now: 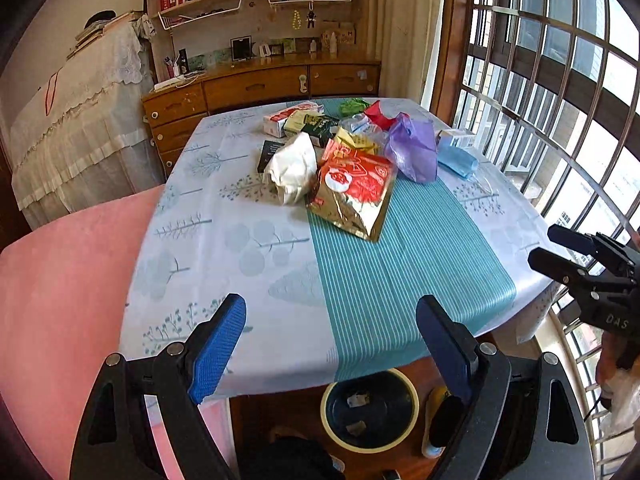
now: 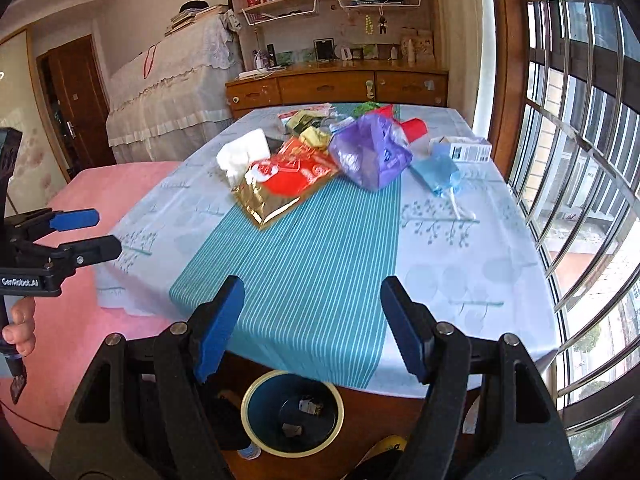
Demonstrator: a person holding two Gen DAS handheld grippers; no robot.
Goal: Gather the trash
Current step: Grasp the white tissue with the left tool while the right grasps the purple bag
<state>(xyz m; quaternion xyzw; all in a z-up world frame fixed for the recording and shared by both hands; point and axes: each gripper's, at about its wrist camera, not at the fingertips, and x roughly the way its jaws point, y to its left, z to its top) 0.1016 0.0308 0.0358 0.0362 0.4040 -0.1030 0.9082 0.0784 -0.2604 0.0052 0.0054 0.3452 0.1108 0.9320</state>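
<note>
Table: trash pile | bin below | both tongs spread, empty

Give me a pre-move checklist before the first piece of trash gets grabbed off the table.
1. Left gripper open and empty: ok.
2. Right gripper open and empty: ok.
3. Trash bin on the floor below the table's near edge, with room inside: ok.
4. Red and gold snack bag, nearest piece of the pile, nothing lying on top: ok.
5. Striped cloth between grippers and bag free of obstacles: ok.
6. Bag empty or still filled: cannot tell.
</note>
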